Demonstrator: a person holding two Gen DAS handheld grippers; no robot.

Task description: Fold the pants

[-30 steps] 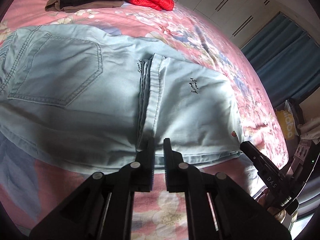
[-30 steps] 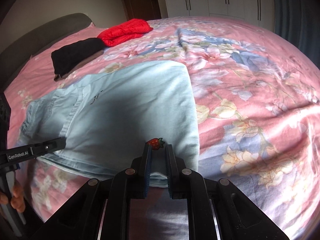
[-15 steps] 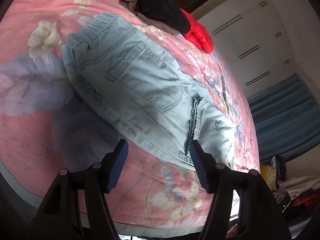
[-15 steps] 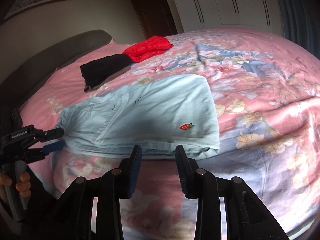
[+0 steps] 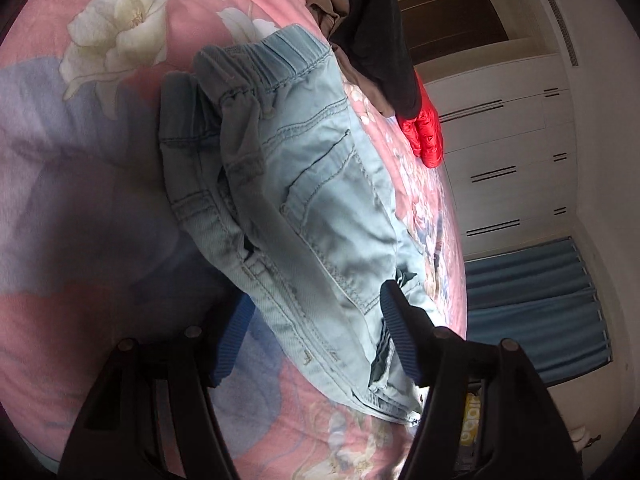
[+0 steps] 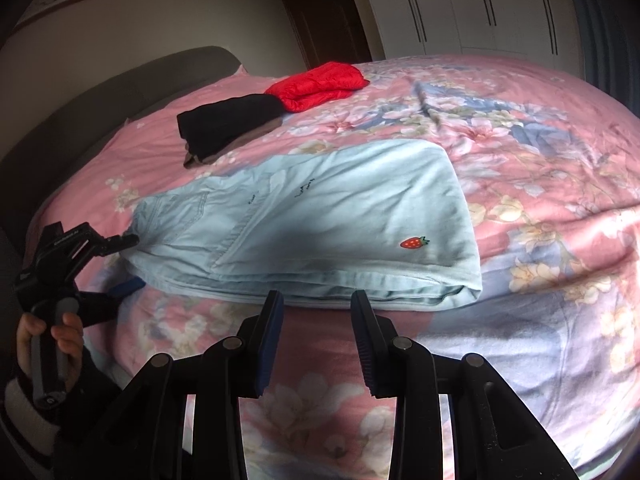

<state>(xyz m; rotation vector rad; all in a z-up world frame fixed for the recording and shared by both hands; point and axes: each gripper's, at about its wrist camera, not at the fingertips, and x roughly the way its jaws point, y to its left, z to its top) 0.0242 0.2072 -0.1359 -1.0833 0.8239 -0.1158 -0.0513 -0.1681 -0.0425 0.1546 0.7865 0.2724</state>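
Light blue jeans (image 6: 320,224) lie folded on the pink floral bed, legs doubled over, a small strawberry patch (image 6: 415,242) near the folded end. In the left wrist view the jeans (image 5: 304,208) show waistband (image 5: 260,68) and back pocket. My left gripper (image 5: 316,328) is open, its jaws straddling the near side seam at the waist end; it also shows in the right wrist view (image 6: 120,264) by the waistband. My right gripper (image 6: 316,316) is open and empty, just short of the jeans' near edge.
A black garment (image 6: 228,124) and a red puffy jacket (image 6: 320,84) lie at the far side of the bed. A grey headboard (image 6: 100,96) is at the left. White wardrobes (image 6: 480,4) and blue curtains (image 5: 532,304) stand beyond the bed.
Both grippers let go of the jeans, opened and drew back. The left one moved to the waistband end and now straddles the seam there.
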